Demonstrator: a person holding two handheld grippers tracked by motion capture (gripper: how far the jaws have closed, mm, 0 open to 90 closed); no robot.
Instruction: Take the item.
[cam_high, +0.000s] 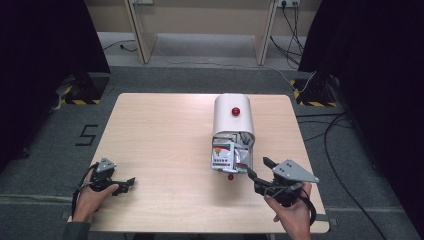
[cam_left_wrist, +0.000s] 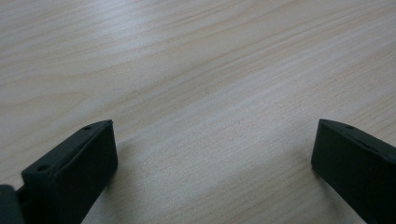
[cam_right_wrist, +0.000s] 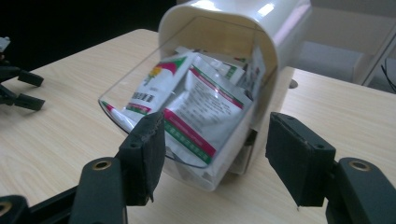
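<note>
on the left of the high view, the left claw (cam_high: 131, 180) lies low on the wooden bench (cam_high: 160, 135), held by the left hand (cam_high: 92, 192); in the left gripper view its jaws stand wide apart over bare wood, with nothing between them. well apart from it, right of the middle of the bench, stands a white box (cam_high: 233, 120) with a rounded top and a red knob (cam_high: 235, 111). its clear front flap (cam_right_wrist: 140, 116) is tipped open toward the person, showing packets (cam_right_wrist: 196, 109) inside. just right of the open flap, the right claw (cam_high: 259, 168), held by the right hand (cam_high: 292, 212), points at the box with its jaws apart, gripping nothing.
</note>
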